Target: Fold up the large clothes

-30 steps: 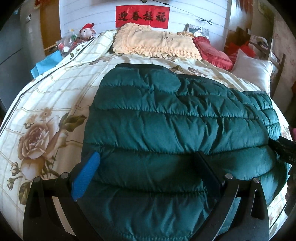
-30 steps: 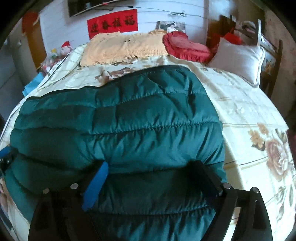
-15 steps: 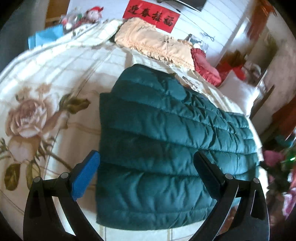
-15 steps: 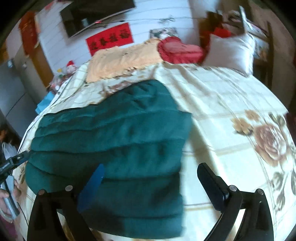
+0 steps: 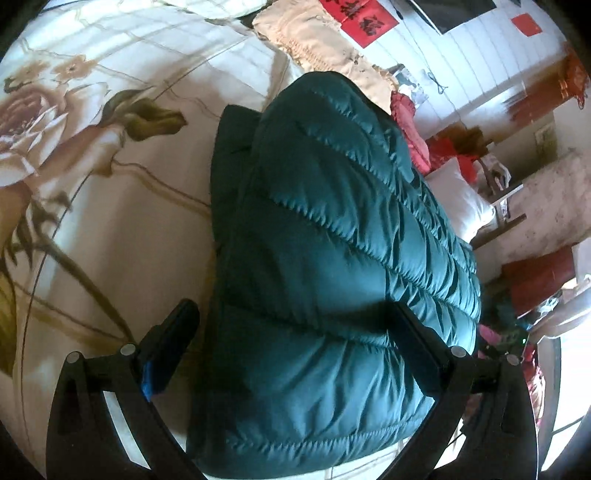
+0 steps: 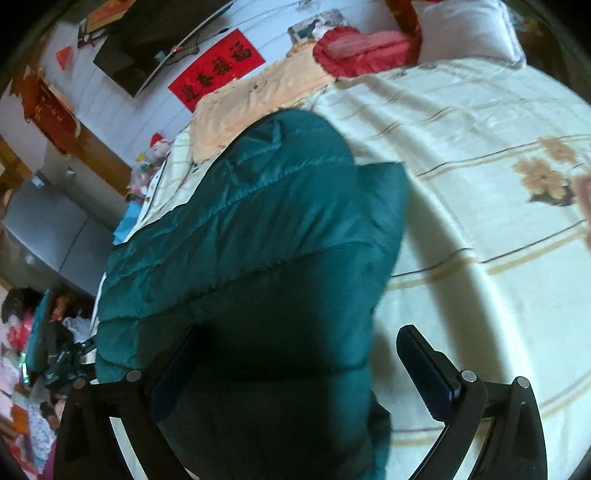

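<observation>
Item: dark teal quilted puffer jacket (image 5: 332, 258), glossy shell, stitched in horizontal padded channels. It lay folded into a thick, roughly rectangular bundle on the bed (image 5: 110, 221), running from the near edge of the bed toward the pillows at the far edge. A flatter lower layer showed past the padded top layer along one long side, seen at the left in the left wrist view and at the right in the right wrist view (image 6: 388, 192). The hem end lay nearest the cameras, its seam line visible at the near edge.

Support: bed covered by a cream sheet with brown grid lines and printed roses.

Left gripper (image 5: 295, 347): black frame, blue pad on one finger; the jaws stood spread wide, one finger over the sheet just beside the jacket, the other over the jacket's near end. Whether they touched the fabric could not be told.

Right gripper (image 6: 299, 365): black frame; the jaws stood spread wide, one finger over the jacket, the other over bare sheet.

Far edge of the bed: peach fringed pillow cover (image 6: 258, 96), red heart-shaped cushion (image 6: 362, 44), white pillow (image 6: 465, 29). Wall: red banner with black characters (image 6: 218, 70).
</observation>
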Action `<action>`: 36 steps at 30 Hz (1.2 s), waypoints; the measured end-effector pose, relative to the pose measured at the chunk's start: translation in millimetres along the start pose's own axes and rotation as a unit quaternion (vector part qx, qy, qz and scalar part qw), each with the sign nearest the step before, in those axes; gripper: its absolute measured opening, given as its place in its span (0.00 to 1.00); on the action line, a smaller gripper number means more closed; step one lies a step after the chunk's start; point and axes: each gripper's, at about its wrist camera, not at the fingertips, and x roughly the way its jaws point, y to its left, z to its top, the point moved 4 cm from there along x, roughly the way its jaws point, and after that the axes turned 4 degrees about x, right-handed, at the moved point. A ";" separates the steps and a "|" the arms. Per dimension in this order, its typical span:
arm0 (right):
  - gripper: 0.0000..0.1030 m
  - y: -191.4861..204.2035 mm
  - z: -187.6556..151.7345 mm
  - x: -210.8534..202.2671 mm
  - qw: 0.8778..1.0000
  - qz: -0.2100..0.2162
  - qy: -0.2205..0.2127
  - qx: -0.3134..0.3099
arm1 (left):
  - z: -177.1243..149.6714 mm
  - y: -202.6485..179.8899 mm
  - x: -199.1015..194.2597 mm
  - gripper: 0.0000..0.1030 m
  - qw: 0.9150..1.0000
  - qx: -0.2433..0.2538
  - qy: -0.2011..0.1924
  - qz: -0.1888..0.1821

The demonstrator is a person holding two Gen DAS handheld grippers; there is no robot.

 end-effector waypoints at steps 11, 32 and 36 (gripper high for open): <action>0.98 23.8 -7.8 16.2 1.000 -0.015 0.016 -0.022 | 0.6 -20.2 8.9 0.92 1.000 0.019 -0.011 0.009; 0.38 57.4 -93.9 -98.6 0.997 0.067 0.033 -0.023 | -96.5 -38.6 -89.1 0.52 0.998 0.037 0.013 -0.058; 0.46 42.9 -105.6 -93.9 0.998 0.047 0.039 0.001 | -108.4 -33.2 -86.0 0.60 0.998 0.044 0.021 -0.031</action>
